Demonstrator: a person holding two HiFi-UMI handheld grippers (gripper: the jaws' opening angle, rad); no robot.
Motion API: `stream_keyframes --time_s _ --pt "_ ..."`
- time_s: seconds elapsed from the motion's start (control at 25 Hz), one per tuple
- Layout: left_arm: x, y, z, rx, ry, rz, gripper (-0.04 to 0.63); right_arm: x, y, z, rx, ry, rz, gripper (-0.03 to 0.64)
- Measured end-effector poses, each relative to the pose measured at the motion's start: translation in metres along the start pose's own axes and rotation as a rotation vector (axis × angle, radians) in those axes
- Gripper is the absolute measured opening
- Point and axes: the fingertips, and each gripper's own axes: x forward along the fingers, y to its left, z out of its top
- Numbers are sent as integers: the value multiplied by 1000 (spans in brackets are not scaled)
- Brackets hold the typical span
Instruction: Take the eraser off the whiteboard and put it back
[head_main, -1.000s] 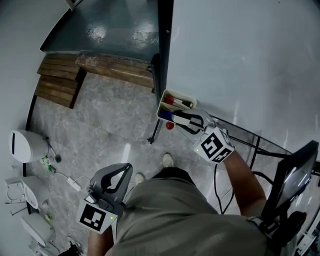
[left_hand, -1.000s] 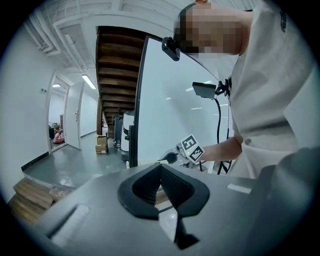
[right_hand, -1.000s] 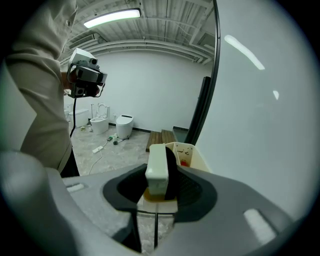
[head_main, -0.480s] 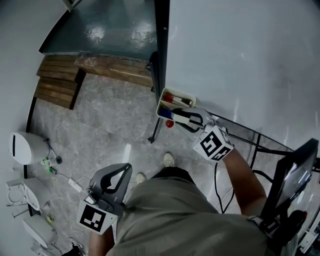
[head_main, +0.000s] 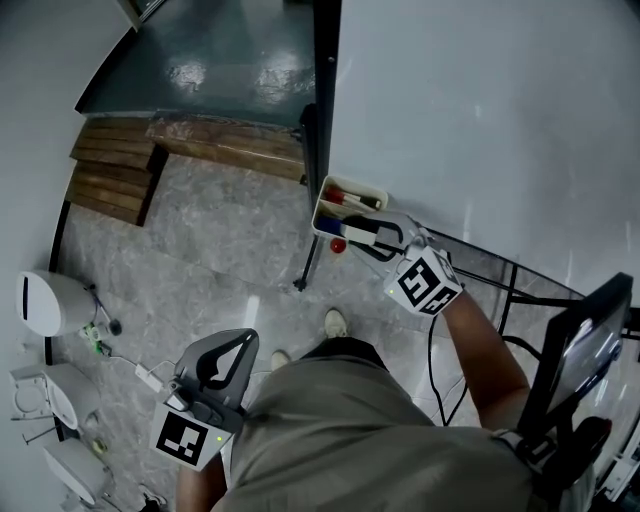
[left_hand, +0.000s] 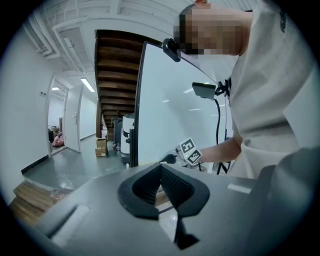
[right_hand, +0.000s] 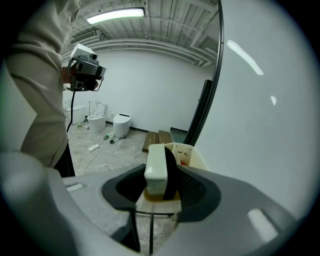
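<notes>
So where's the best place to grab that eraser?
Pinch the eraser across its flat faces, white back and black felt, coming end-on. The right gripper has it upright that way, though its jaws have just been opening.

No legible text or labels
</notes>
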Motion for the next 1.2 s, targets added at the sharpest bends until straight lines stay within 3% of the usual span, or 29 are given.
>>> stream_keyframes --time_s 0.4,0.76,0.92,1.2 --pt "-22 1 1 13 -23 -33 6 -10 -2 20 -31 -9 -58 209" --pt "-68 -2 -6 49 -80 -106 6 -45 21 61 -43 -10 -224 209" --pt "-100 -8 -14 68 -102 -137 6 -62 56 88 -15 -51 -280 209" --pt "-176 -30 -34 95 -166 -221 6 -96 146 133 19 -34 -385 209"
